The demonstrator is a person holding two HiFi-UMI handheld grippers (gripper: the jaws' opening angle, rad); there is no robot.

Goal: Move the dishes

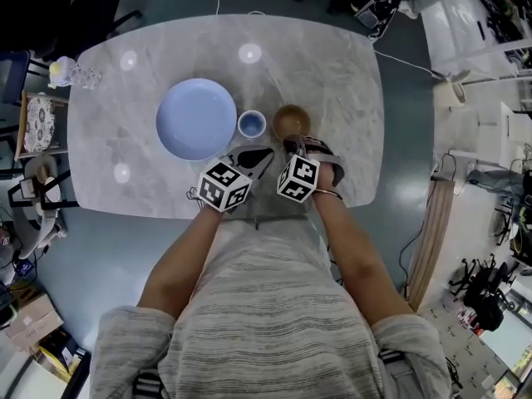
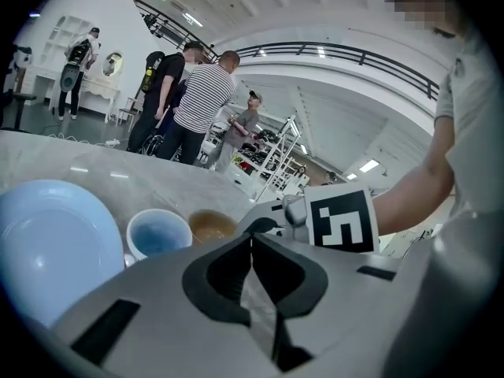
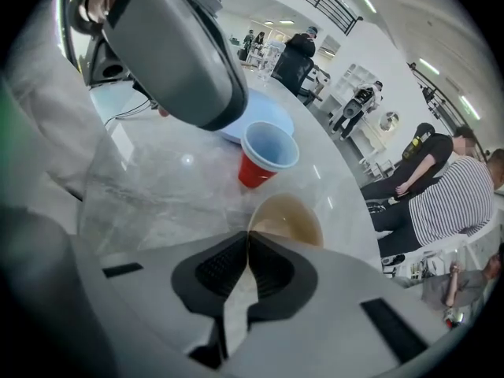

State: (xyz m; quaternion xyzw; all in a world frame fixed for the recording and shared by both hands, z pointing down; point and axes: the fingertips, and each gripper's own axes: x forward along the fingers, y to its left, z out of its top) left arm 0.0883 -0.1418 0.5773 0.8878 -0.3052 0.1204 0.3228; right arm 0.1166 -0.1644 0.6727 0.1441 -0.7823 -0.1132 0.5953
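Note:
On the marble table [image 1: 332, 65] a light blue plate [image 1: 196, 119], a small red cup with a blue inside [image 1: 252, 124] and a brown bowl [image 1: 290, 121] stand in a row. My left gripper [image 1: 259, 156] hovers just in front of the cup, shut with nothing between its jaws [image 2: 252, 236]. My right gripper [image 1: 293, 145] is shut too, its tips [image 3: 248, 235] right at the near rim of the bowl [image 3: 291, 219]; I cannot tell whether they touch it. From the left gripper view the plate [image 2: 47, 246], cup [image 2: 157, 233] and bowl [image 2: 211, 225] lie ahead.
The table's near edge [image 1: 166, 214] runs just below both grippers. Chairs and a stool [image 1: 37, 123] stand to the left, and a cable [image 1: 407, 61] crosses the floor at the right. Several people [image 2: 201, 101] stand beyond the table.

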